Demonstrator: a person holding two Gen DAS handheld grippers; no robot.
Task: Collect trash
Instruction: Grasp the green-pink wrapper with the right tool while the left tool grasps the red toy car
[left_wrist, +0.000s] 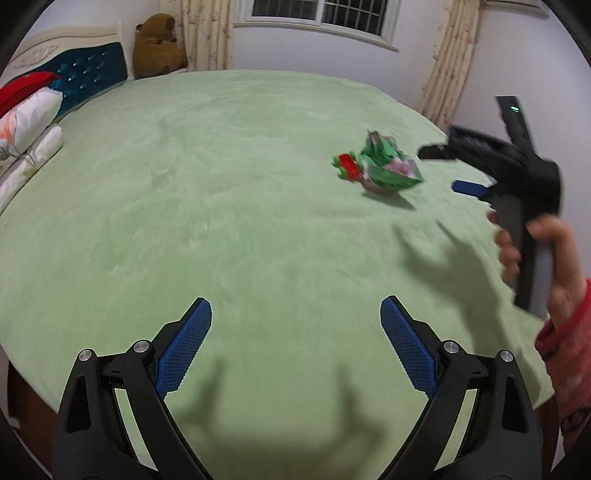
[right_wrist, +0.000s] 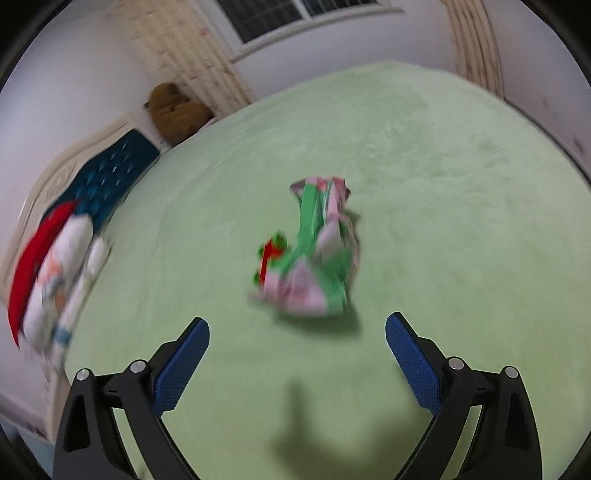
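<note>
A crumpled green, pink and red snack wrapper (left_wrist: 380, 168) lies on the light green bedspread (left_wrist: 221, 184). It also shows in the right wrist view (right_wrist: 314, 258), just ahead of my right gripper (right_wrist: 297, 328), which is open and empty. From the left wrist view my right gripper (left_wrist: 448, 170) is at the right, held in a hand, close to the wrapper's right side. My left gripper (left_wrist: 295, 310) is open and empty, over the bedspread well short of the wrapper.
Pillows (left_wrist: 26, 129) and a blue headboard (left_wrist: 92, 74) are at the far left. A brown teddy bear (left_wrist: 159, 46) sits at the bed's far corner. Curtains and a window are behind. The bed's near edge (left_wrist: 22, 376) is at lower left.
</note>
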